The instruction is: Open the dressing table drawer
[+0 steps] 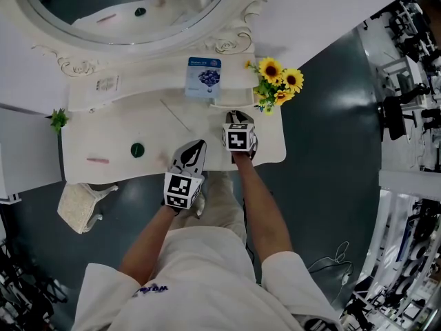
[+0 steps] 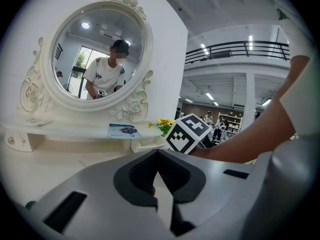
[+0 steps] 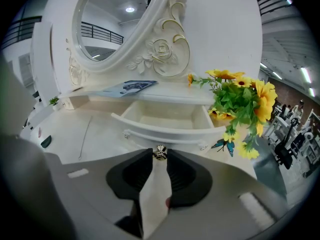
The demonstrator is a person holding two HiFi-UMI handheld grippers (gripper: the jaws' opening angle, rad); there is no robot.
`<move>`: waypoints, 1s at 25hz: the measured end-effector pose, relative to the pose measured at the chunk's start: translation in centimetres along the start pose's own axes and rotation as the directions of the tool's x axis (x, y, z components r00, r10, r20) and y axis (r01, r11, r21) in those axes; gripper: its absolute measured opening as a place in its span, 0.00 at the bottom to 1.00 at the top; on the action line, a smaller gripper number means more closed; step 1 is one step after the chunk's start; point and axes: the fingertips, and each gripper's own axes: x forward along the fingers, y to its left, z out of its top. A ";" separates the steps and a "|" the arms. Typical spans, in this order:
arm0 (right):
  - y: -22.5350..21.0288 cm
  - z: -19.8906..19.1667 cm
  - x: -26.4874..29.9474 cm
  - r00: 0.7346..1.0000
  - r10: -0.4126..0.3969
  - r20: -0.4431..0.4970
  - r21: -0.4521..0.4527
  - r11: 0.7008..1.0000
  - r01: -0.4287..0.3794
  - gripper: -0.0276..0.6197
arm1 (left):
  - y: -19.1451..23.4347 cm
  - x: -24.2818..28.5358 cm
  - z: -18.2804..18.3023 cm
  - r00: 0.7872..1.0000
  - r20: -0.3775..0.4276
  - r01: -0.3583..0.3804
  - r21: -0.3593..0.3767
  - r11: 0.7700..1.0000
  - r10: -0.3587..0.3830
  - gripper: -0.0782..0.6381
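White dressing table (image 1: 124,126): right gripper (image 3: 160,158) pinches the drawer (image 3: 165,119) by its small knob (image 3: 159,152). It could slip off and bump the sunflowers (image 3: 240,101) beside the drawer. Left gripper (image 2: 158,159) closed, empty.

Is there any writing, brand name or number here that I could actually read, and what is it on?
Blue packet on the shelf: white print at its top, too small to read.
Paper label on the same shelf: print too small to read.
Shirt: purple lettering near the sleeve, too blurred to read.
Patterned cubes: black-and-white squares only, no words.
Nothing here is clear enough to quote.
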 end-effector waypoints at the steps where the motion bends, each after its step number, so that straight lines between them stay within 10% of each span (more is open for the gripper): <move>1: 0.0 -0.1 0.0 1.000 0.000 0.000 0.001 1.000 0.000 0.20 | 0.0 0.0 -0.1 1.000 0.000 0.001 0.000 1.000 -0.001 0.12; 25: 0.4 -1.0 -0.9 1.000 0.002 -0.014 0.002 1.000 -0.002 0.20 | -0.8 0.5 -0.4 1.000 -0.011 0.011 -0.007 1.000 -0.011 0.12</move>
